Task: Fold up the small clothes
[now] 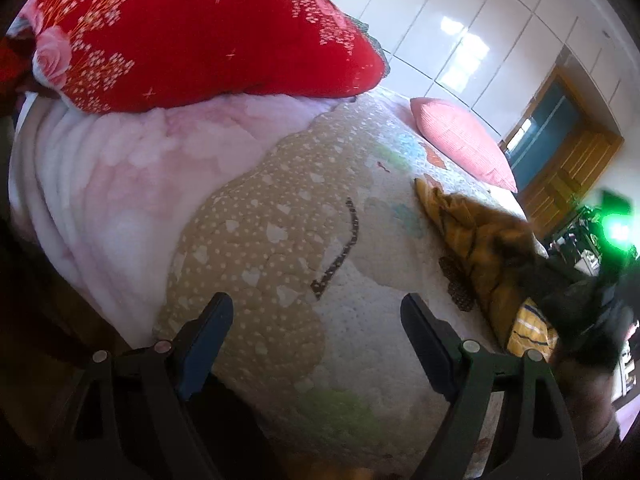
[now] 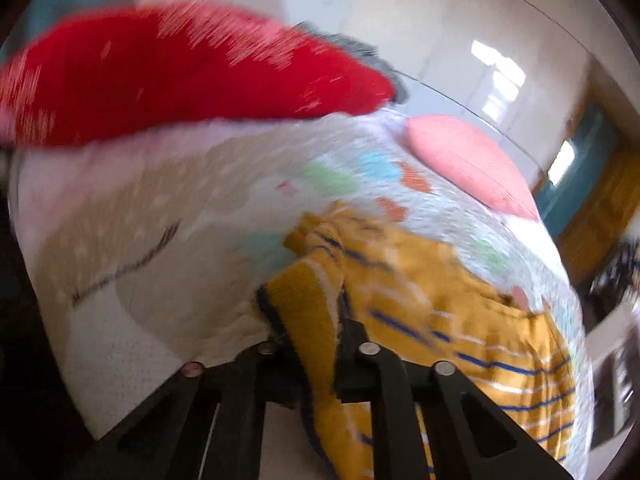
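A small mustard-yellow garment with blue and white stripes lies crumpled on the quilted bed cover. My right gripper is shut on an edge of this garment; cloth hangs between its fingers. The view is blurred by motion. In the left wrist view the same garment lies at the right, with the right gripper on it. My left gripper is open and empty above the beige dotted patch of the bed cover, left of the garment.
A red flowered quilt is piled on a pink-white blanket at the back left. A pink pillow lies at the back right. White wardrobes and a wooden door stand behind the bed.
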Available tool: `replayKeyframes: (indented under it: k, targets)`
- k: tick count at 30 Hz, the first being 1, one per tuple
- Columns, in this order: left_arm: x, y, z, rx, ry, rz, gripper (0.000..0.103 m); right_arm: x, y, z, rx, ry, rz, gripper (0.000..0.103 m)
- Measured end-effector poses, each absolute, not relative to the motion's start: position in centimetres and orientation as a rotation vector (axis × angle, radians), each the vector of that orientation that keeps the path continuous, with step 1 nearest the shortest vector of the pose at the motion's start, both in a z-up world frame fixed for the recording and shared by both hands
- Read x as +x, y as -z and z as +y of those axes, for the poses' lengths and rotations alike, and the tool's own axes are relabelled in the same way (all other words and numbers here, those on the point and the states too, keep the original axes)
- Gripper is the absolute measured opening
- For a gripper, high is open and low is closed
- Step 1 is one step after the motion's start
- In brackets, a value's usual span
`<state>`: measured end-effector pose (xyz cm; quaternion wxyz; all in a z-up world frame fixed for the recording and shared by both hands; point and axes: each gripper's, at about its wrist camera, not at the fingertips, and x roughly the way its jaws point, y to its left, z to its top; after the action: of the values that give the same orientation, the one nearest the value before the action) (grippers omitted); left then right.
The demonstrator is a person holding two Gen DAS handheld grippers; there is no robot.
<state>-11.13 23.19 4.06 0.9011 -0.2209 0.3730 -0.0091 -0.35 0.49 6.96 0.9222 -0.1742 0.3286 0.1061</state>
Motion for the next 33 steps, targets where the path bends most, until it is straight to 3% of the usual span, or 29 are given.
replayKeyframes:
  k: [7,14,18,26,30,33]
  targets:
    - [-10.2,-5.5,19.1,-0.375,0.077,0.788,0.085,-2.1,-11.5,-20.0,0.203,-0.051,0.646,0.006]
    - [-8.7,-5.8,12.4,-0.283,0.192,0.849,0.085,-9.1,-5.7,-33.1,0.445,0.147,0.721,0.006]
    - [-8.6,-6.1,8.1,-0.227,0.262,0.872,0.085,-11.1,-3.8,-35.0,0.537,0.119,0.728,0.006]
    - [-9.7,-5.9,3.4,-0.112,0.341,0.899,0.085,-11.7,-4.0,-33.4,0.437,0.084,0.719,0.009]
    - [-9.9,-5.7,3.0,-0.088,0.340,0.903,0.085,-13.0,-3.7,-35.0,0.525,0.023,0.691,0.018]
    - [-9.8,-5.4,3.3,-0.105,0.332,0.917,0.085,-14.5,-4.6,-35.6,0.517,0.022,0.645,0.030]
